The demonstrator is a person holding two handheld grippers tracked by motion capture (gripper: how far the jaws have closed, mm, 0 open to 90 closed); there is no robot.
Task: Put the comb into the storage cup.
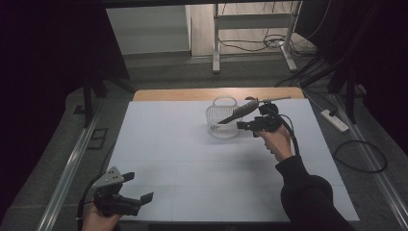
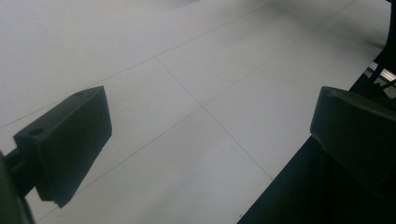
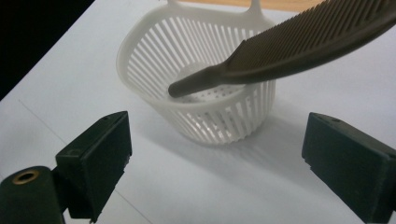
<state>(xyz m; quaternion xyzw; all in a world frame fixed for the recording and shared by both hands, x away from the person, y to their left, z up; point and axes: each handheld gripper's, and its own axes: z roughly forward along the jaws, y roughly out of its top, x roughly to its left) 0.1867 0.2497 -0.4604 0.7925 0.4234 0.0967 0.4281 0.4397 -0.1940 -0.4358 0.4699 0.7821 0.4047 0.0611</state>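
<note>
Leaning handle-down in the basket (image 3: 154,60), the comb (image 3: 299,44) is angled up-right; the right gripper (image 3: 217,158) is held wide open, nothing gripped.

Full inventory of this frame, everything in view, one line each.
basket: 1, white slatted plastic, far right part of the table
comb: 1, dark brown, handle end inside the basket, toothed end sticking out over its rim
table: 1, white top, wooden far edge
power strip: 1, white, floor right of the table
metal frame: 1, pale, floor behind the table
cables: several, black, floor at right and back
left gripper: 1, black, near left corner, open, nothing between its jaws
right gripper: 1, black, beside the basket, open
</note>
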